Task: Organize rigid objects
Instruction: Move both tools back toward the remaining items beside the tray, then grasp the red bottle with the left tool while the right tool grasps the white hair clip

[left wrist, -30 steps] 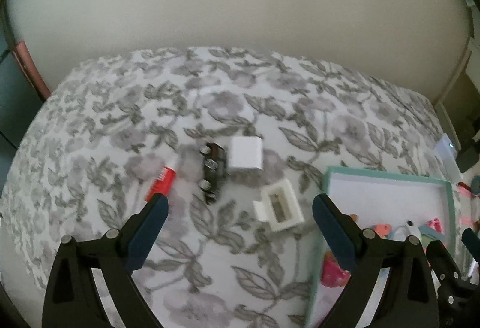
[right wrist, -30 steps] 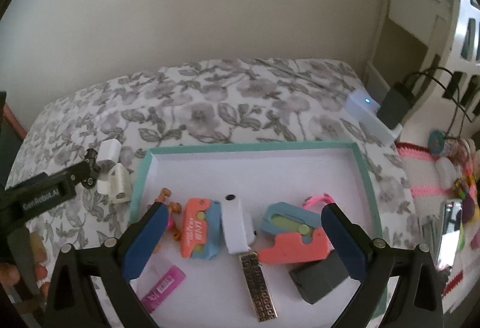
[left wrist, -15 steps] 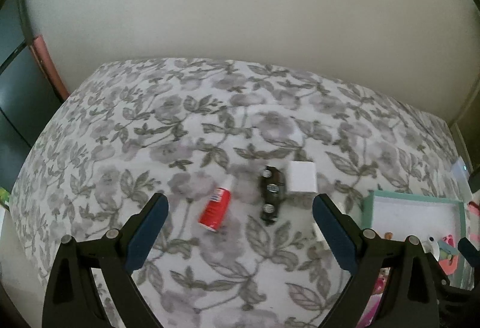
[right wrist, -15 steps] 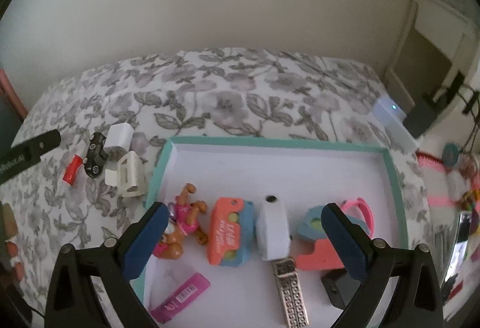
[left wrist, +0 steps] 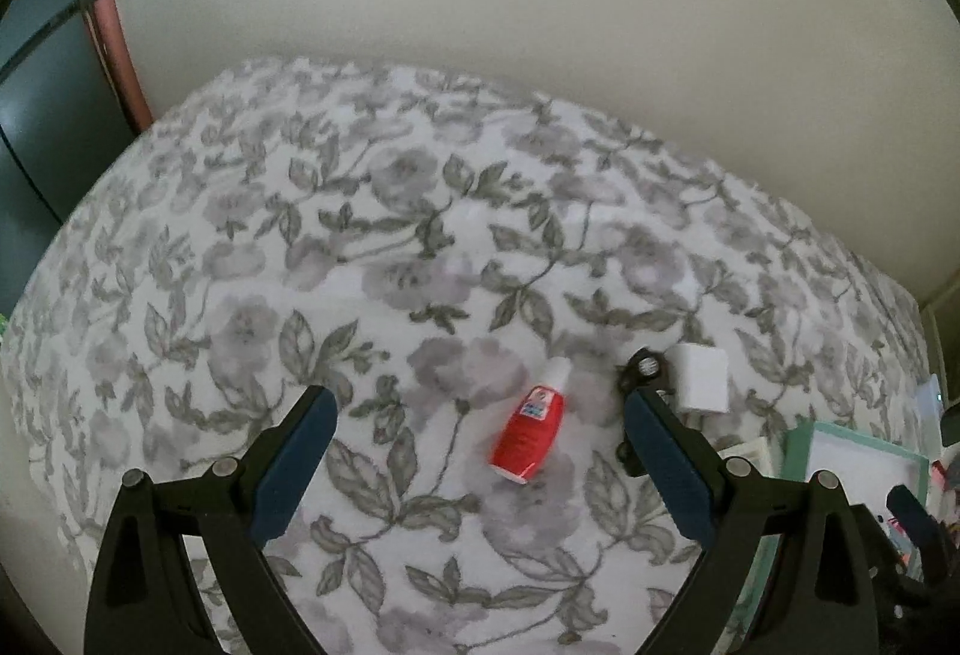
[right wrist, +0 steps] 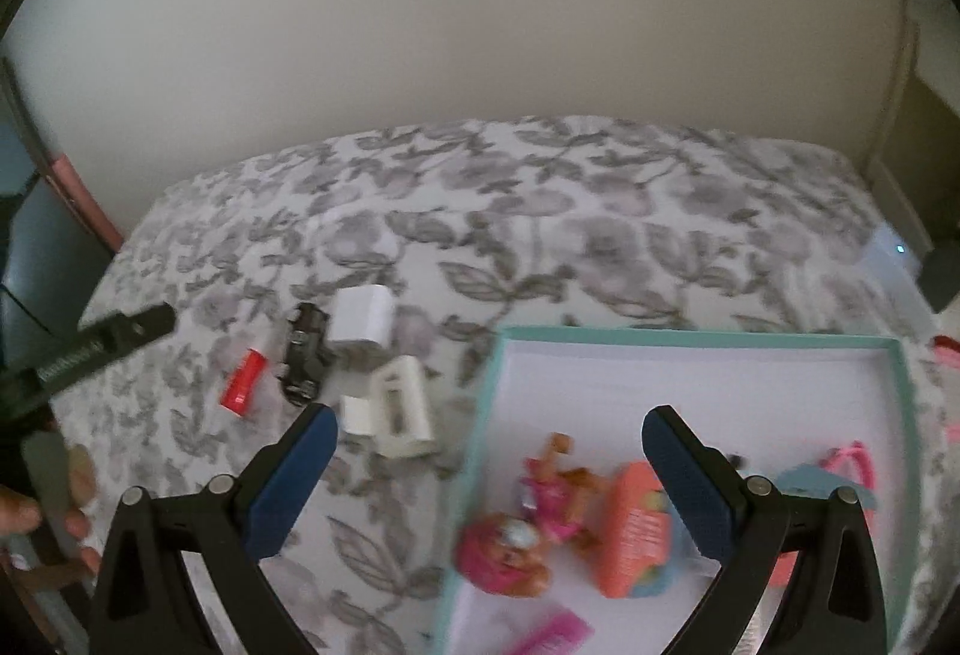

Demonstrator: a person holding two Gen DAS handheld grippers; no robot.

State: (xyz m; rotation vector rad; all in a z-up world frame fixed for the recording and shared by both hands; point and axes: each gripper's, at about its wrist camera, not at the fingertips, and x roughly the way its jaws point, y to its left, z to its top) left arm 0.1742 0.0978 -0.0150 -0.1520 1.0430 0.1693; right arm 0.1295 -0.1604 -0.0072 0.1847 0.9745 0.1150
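Since the earlier frame, your left gripper (left wrist: 477, 430) has swung left, fingers apart, framing the red tube (left wrist: 528, 430) on the bedspread (left wrist: 360, 265); your right gripper (right wrist: 489, 457), also spread, straddles the tray (right wrist: 690, 340) edge.

1. A small red bottle (left wrist: 529, 426) with a white cap is lying on its side on the flowered bed cover (left wrist: 372, 259).
2. A black toy car (right wrist: 305, 353) is lying just right of it.
3. A white cube charger (right wrist: 362, 318) is sitting touching the car.
4. A white open-sided block (right wrist: 401, 408) is lying near the tray.
5. The teal-rimmed tray (right wrist: 690, 336) is holding a doll (right wrist: 555, 481), an orange case (right wrist: 633, 529) and other toys, blurred.
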